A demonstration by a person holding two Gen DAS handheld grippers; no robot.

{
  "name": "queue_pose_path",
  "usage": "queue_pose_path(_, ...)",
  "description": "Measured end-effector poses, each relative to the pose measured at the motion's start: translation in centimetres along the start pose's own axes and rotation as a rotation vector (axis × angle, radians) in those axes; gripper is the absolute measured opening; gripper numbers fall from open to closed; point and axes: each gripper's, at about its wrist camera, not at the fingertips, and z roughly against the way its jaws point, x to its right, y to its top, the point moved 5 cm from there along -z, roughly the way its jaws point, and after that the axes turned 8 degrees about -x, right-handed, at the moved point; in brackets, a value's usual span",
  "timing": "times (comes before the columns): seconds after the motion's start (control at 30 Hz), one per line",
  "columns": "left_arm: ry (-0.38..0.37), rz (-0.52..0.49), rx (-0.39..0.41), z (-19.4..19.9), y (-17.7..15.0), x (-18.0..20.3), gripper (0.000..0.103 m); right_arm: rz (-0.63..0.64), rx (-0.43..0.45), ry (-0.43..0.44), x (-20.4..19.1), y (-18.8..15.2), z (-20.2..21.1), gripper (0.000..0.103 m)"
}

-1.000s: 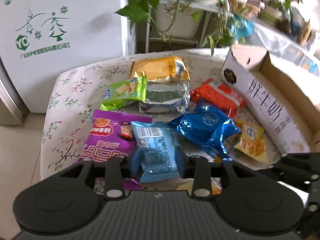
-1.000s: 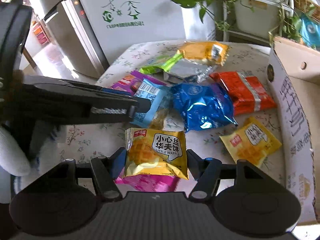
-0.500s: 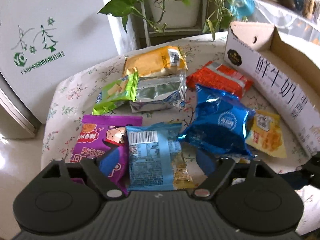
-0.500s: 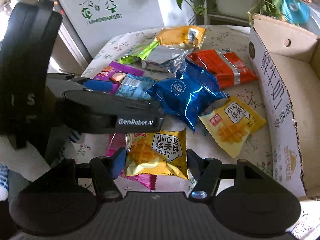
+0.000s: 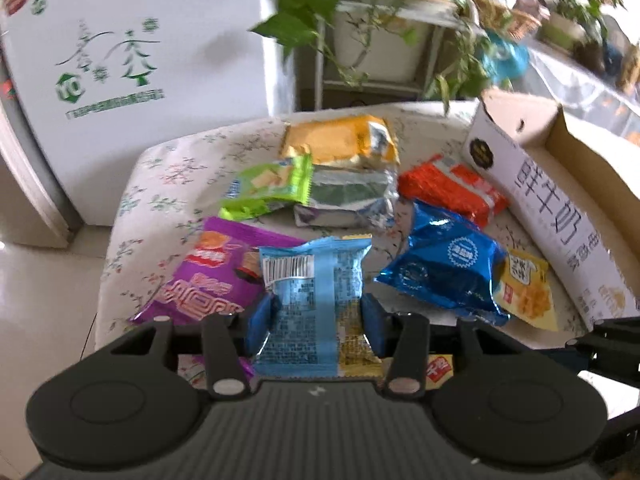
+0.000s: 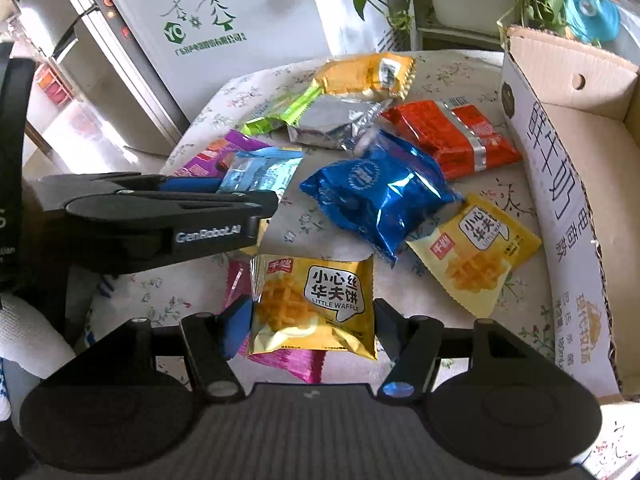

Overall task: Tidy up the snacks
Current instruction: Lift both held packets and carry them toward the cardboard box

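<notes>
The sorting looks to be at its beginning. The part of the box (image 6: 560,184) that shows has no packet inside, and most snacks lie loose on the table (image 6: 320,224).

The left claw (image 5: 316,320) pinches a light blue packet (image 5: 316,280) between its pads, with the barcode side up. The right claw (image 6: 312,320) pinches a yellow waffle packet (image 6: 316,304); whether the two packets are lifted free of the table I cannot tell.

Left on the cloth are a dark blue packet (image 6: 376,196), a second waffle packet (image 6: 476,248) just beside the box, a red packet (image 6: 448,136), a silver one (image 6: 332,124), a green one (image 6: 280,114), an orange one (image 6: 368,74) and a purple one (image 5: 208,276). A pink packet (image 6: 288,360) lies under the right claw.

The waffle packets read "小心丝华夫饼" and "LITTLE WAFFLE". The left claw body carries "GenRobot.AI". The box side has large Chinese characters that I cannot read surely. Behind, a white panel (image 6: 208,20) bears a green tree logo with small, unclear writing.
</notes>
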Motion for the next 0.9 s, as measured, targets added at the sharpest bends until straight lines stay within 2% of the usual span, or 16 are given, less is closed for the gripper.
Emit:
queue_pose_path(0.2, 0.001, 0.096, 0.038, 1.8, -1.3, -1.6, 0.047, 0.025, 0.033, 0.026, -0.8, 0.4, 0.9, 0.071)
queue_pose_path(0.5, 0.041, 0.178, 0.065, 4.0, -2.9, -3.1, 0.047, 0.066, 0.09, 0.046, -2.0, 1.0, 2.5, 0.071)
queue_pose_path(0.9, 0.093, 0.209, 0.091, 6.0, -3.4, -3.0, 0.047, 0.066, 0.135, 0.017, -2.1, 1.6, 3.7, 0.071)
